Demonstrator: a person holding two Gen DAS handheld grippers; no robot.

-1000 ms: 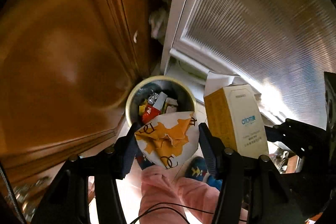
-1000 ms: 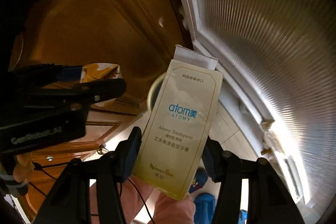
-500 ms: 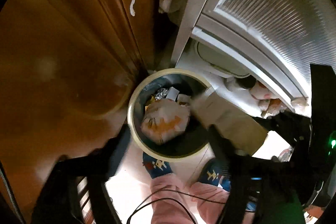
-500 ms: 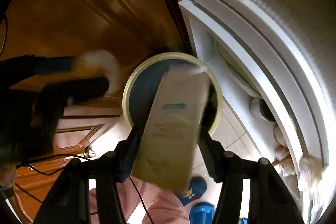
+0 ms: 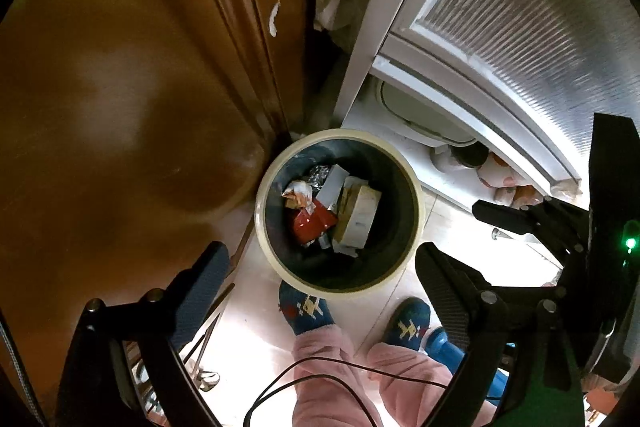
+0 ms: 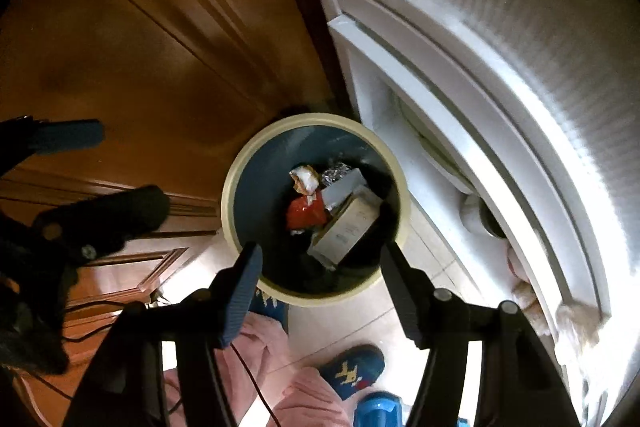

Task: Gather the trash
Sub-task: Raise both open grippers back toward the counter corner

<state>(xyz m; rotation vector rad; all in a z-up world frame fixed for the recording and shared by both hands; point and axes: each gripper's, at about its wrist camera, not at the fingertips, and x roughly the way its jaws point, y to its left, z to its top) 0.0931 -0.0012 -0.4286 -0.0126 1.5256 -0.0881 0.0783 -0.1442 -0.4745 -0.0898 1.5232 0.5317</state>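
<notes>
Both of your grippers hang over the waste bin (image 5: 340,211) with nothing between their fingers. Your left gripper (image 5: 320,267) has its jaws spread wide, having just been opening, and the bin shows in the middle of its frame, between and above the two fingertips. Your right gripper (image 6: 320,271) also stands apart with an empty gap, its jaws having just been opening as well; in its view the bin (image 6: 316,207) sits at the centre, just above the fingertips. Down in the bin lies the toothpaste carton (image 5: 356,219), tilted against the right-hand inner wall; in the right wrist view the same carton (image 6: 346,229) lies lower right inside the bin. Beside it, toward the left, you can see a crumpled wrapper (image 5: 298,193) above a red packet (image 5: 310,223), and a bit of foil (image 5: 320,173) at the top. Your feet in blue patterned slippers (image 5: 304,309) stand on the pale floor just below the bin, one toe touching its rim in the picture. Wooden cabinet doors (image 5: 140,87) fill the left of the frame; a white ribbed-glass door (image 5: 520,27) fills the upper right.
</notes>
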